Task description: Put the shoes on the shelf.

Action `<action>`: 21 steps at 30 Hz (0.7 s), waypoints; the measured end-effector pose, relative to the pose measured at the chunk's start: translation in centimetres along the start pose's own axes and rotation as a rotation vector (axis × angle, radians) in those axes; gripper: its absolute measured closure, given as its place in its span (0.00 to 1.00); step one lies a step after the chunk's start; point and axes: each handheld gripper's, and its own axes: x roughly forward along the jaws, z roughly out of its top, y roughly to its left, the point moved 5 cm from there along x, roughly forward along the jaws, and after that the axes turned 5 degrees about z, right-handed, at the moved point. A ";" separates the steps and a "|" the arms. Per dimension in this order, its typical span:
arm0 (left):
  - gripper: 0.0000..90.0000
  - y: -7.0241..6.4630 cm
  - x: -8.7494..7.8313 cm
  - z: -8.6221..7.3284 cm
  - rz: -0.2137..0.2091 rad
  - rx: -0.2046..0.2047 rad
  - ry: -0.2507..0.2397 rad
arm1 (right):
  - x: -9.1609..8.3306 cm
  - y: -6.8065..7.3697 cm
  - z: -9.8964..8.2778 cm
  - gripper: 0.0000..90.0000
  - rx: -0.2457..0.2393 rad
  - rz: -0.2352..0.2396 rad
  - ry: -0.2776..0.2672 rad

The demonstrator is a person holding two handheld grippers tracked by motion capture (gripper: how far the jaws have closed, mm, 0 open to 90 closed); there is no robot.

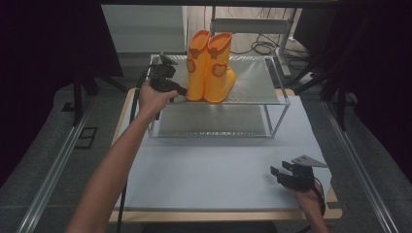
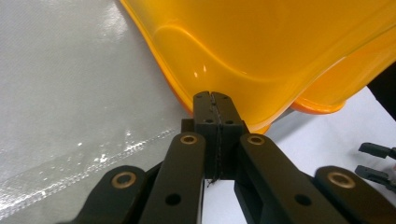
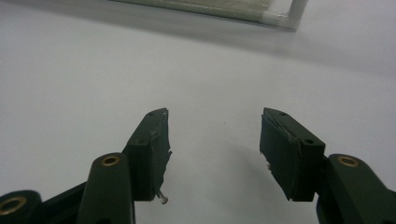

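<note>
Covering most of the high view, a pale grey table (image 1: 214, 170) with a light wooden edge carries a two-tier rack (image 1: 272, 104) of white metal bars and ribbed translucent shelves, set toward its far side. On the rack's upper shelf (image 1: 255, 77) stands a pair of orange rubber boots (image 1: 210, 68), upright and side by side, touching each other, their toes turned toward the near edge of the shelf and each with a darker patch on the shaft. They sit on the left half of that shelf; the lower shelf (image 1: 214, 121) lies beneath them.

The person's left forearm reaches in from the bottom left of the high view and up to the rack's left end, where the left gripper (image 1: 180, 90) points at the heel of the left boot. In the left gripper view its two black jaws are pressed flat together, with only a thin seam between the pads and nothing pinched there; their tips (image 2: 214, 100) sit right against the lower edge of the glossy orange boot (image 2: 280, 51), while the ribbed shelf surface (image 2: 70, 93) lies to the left.

The right gripper (image 1: 281, 174) rests well apart from the rack at the table's near right corner, held in the right hand. In the right gripper view its jaws are spread wide over bare tabletop (image 3: 140, 60), with a corner of the rack's white frame (image 3: 285, 16) beyond.
</note>
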 end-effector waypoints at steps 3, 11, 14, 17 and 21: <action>1.00 -0.5 0.1 0.2 -0.009 0.006 -0.001 | 0.1 0.0 0.0 0.47 -0.002 0.003 -0.001; 1.00 -1.9 0.3 0.6 -0.029 0.019 0.003 | 0.1 0.1 0.0 0.47 -0.001 0.005 -0.001; 1.00 -2.5 0.5 0.7 -0.041 0.023 0.001 | 0.1 0.1 0.0 0.47 0.000 0.005 0.000; 1.00 -3.0 0.6 0.7 -0.045 0.032 -0.001 | 0.1 0.2 0.1 0.47 -0.007 0.007 -0.003; 1.00 -2.6 0.6 0.6 -0.058 0.021 0.002 | 0.1 0.2 0.0 0.47 -0.002 0.007 -0.003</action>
